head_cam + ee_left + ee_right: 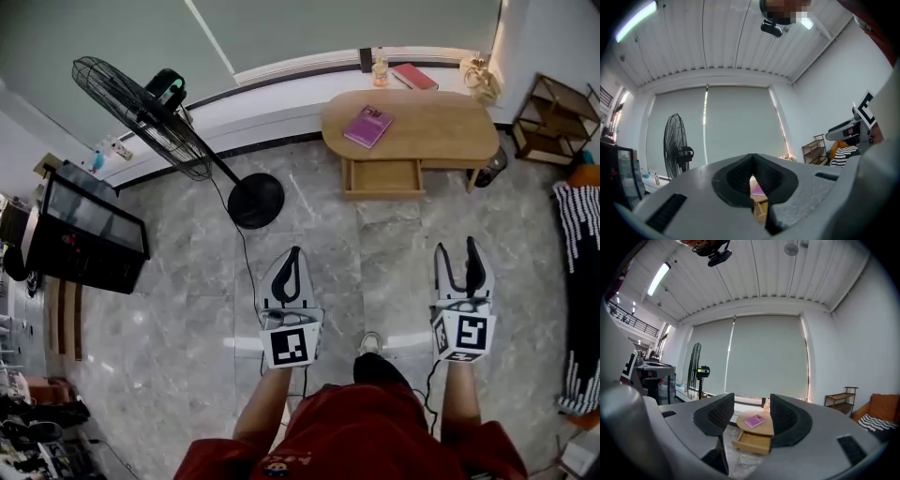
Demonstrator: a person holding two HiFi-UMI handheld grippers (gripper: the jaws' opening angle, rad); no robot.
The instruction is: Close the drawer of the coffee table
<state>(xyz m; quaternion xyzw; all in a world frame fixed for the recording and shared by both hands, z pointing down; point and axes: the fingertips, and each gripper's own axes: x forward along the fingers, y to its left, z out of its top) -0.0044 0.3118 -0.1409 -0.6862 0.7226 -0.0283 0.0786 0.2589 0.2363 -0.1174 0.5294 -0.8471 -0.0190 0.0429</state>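
Note:
The oval wooden coffee table [441, 131] stands by the window wall, with a purple book [368, 126] on top. Its drawer [382, 176] is pulled out toward me. Both grippers point level at the table from well back over the marble floor, touching nothing. My left gripper [294, 251] is shut and empty; in the left gripper view only a slit between its pads [740, 180] shows the drawer [761, 211]. My right gripper [458, 251] is open and empty. The right gripper view frames the table [765, 427], book [754, 420] and open drawer [752, 442] between the right gripper's [752, 408] jaws.
A standing fan [150, 112] with its round base [255, 201] is left of the table. A black cabinet [89, 230] stands at far left. A wooden shelf rack [553, 117] and striped fabric [577, 272] are on the right. A red book [413, 77] and bottle [380, 67] sit on the sill.

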